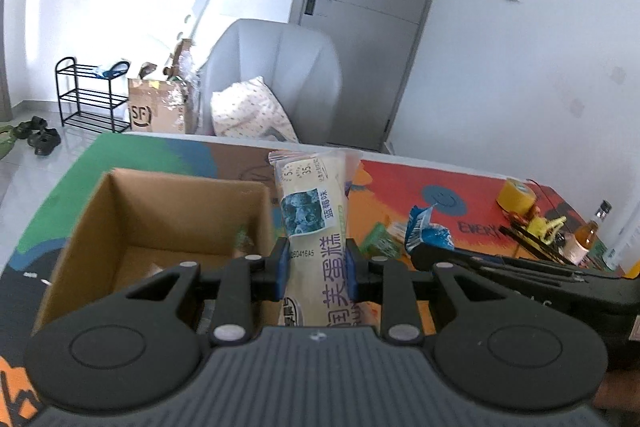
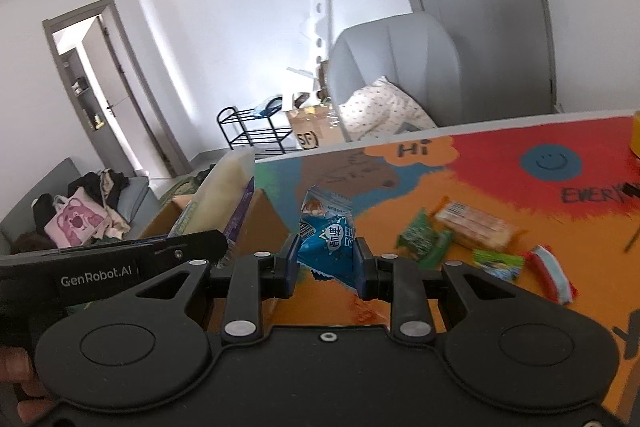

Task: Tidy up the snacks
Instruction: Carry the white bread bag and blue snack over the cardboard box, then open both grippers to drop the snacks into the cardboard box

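Standing upright between the blue pads of the left gripper (image 1: 316,269), a long pale cake packet (image 1: 314,223) with a blueberry label is pinched about its lower half, the jaws closed in against its sides. Its top rises well above the fingers, and it hangs just to the right of the open cardboard box (image 1: 160,211), near that box's right wall. From the right wrist view the same packet (image 2: 224,199) leans over the box's (image 2: 264,215) rim.

The right gripper (image 2: 326,261) is likewise narrowed onto a blue snack pouch (image 2: 326,233), its pads pressing the crumpled foil from both sides; the pouch sticks up and forward past the fingertips, lifted off the colourful table mat (image 2: 500,163). In the left wrist view this pouch (image 1: 428,231) shows to the right of the cake packet, beyond the box.

Loose on the mat to the right of the held pouch lie a green wrapper (image 2: 420,239), a pale biscuit pack (image 2: 474,223) just behind it, a second green packet (image 2: 498,263) and a red-and-blue striped sachet (image 2: 554,277)
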A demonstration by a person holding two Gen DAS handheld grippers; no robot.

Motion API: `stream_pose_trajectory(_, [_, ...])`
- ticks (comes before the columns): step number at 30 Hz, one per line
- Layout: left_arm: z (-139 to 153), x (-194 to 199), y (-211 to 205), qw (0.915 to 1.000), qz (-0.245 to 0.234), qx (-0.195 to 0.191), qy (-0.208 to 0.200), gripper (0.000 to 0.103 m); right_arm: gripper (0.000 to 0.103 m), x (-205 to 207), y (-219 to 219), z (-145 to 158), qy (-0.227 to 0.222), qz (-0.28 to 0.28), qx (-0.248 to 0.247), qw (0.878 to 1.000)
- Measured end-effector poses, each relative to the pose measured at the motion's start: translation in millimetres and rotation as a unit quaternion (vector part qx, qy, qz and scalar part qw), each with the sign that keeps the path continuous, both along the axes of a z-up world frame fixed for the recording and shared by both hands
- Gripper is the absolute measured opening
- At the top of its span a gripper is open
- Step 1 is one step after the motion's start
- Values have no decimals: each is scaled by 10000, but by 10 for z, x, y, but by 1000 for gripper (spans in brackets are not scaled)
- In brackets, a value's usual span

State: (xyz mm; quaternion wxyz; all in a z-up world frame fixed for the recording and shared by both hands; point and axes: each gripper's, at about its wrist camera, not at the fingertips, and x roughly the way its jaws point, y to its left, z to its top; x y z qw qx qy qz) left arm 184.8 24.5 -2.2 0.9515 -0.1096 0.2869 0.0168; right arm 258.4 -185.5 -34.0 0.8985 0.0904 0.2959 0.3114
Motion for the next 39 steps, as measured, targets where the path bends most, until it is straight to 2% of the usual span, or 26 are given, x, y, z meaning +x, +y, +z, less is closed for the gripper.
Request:
stream_pose_trajectory(14, [8,-144,600,9983,581,-59,50,26,26,-53,441,140,-123,406,-35,9991])
stream_pose_trajectory(24, [-100,-155,904,9960,818,-126,322,28,26,-75,771,172,-148,680,-92,9975])
stream_pose_trajectory(29, [-81,-227,967,9952,927,-113,307,37,26,-111,899,190,-168,806,-153,9965])
stream_pose_trajectory(31, [-71,-256,956,9952,937,-72,278,46,26,-126,942,196,-164,837,-162,9962])
stream_pose_trajectory(34, [-74,-296,966,9949,977,-59,252,54,26,-142,985,186,-139,879,-187,9959])
stream_pose_trajectory(39, [-70,-306,944,9951,960,-47,236,67,35,-198,1008,199,-120,922,-215,9954])
